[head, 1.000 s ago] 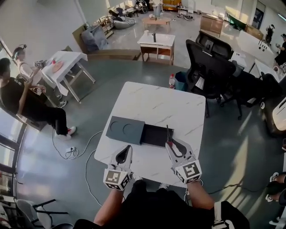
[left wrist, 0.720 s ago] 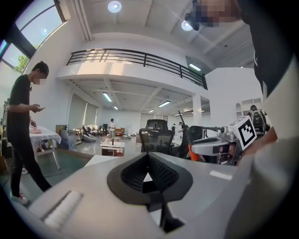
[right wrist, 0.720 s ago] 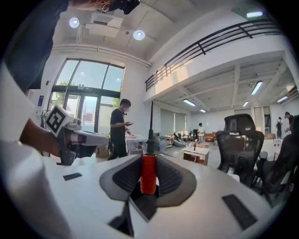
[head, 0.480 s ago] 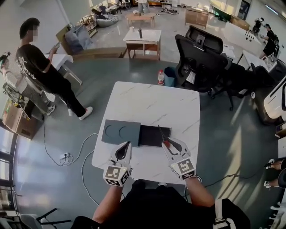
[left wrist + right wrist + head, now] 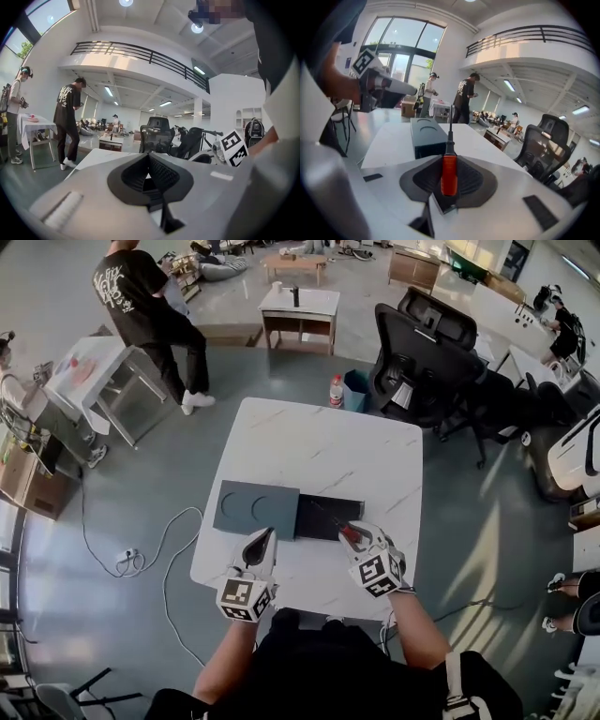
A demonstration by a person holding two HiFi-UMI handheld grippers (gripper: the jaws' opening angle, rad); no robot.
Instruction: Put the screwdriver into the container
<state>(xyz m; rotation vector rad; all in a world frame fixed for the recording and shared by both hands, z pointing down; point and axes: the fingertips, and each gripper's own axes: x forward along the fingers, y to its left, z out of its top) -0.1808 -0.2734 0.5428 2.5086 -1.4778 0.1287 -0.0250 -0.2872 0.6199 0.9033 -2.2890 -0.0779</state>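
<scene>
A screwdriver with a red handle (image 5: pixel 449 174) and a thin dark shaft is pinched in my right gripper (image 5: pixel 449 161), which is shut on the handle. In the head view the right gripper (image 5: pixel 353 532) hovers at the near right corner of the open dark container (image 5: pixel 328 519), and the screwdriver (image 5: pixel 343 529) slants up-left over it. The container's lid (image 5: pixel 255 508), with two round recesses, lies against its left side. The container (image 5: pixel 426 135) lies ahead of the tool's tip. My left gripper (image 5: pixel 262 542) rests shut and empty just before the lid; its jaws (image 5: pixel 149 157) hold nothing.
The white marble table (image 5: pixel 328 451) stands on a grey floor. A black office chair (image 5: pixel 422 348), a bottle (image 5: pixel 336 390) and a bin sit beyond its far edge. A person (image 5: pixel 150 301) stands far left by a small table. A cable (image 5: pixel 141 554) runs along the floor left.
My right gripper has drawn nearer and turned, so the screwdriver now slants up-left instead of pointing straight away. The left gripper has hardly moved. A person has walked across the background.
</scene>
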